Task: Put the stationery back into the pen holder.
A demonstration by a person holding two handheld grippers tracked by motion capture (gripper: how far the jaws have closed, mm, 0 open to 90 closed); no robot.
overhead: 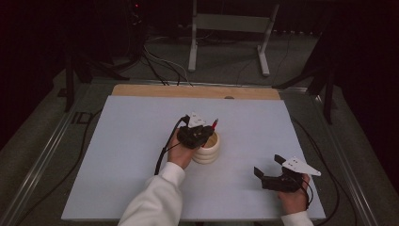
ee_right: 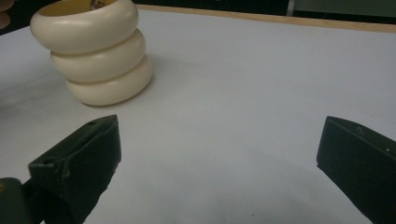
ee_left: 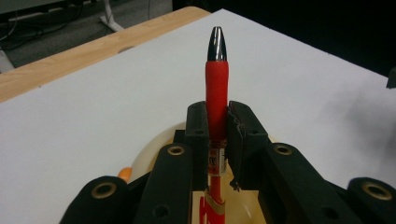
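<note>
The left gripper (ee_left: pixel 218 135) clamps a red pen (ee_left: pixel 217 88) with a chrome tip, over the cream ribbed holder (ee_right: pixel 93 51), perhaps partly inside. The right gripper (ee_right: pixel 219 154) gapes wide, holding nothing.

The room is dim, its far side and both edges in near darkness. A pale grey board (overhead: pixel 141 155) covers the table under the claws, with a light wooden strip (overhead: pixel 195 91) at its edge farthest from them. Beyond that strip, a grey floor (overhead: pixel 226 61) carries a white metal stand (overhead: pixel 230 35) and loose black cables (overhead: pixel 155 63). Dark frame legs (overhead: pixel 70 75) stand far to either side.
</note>
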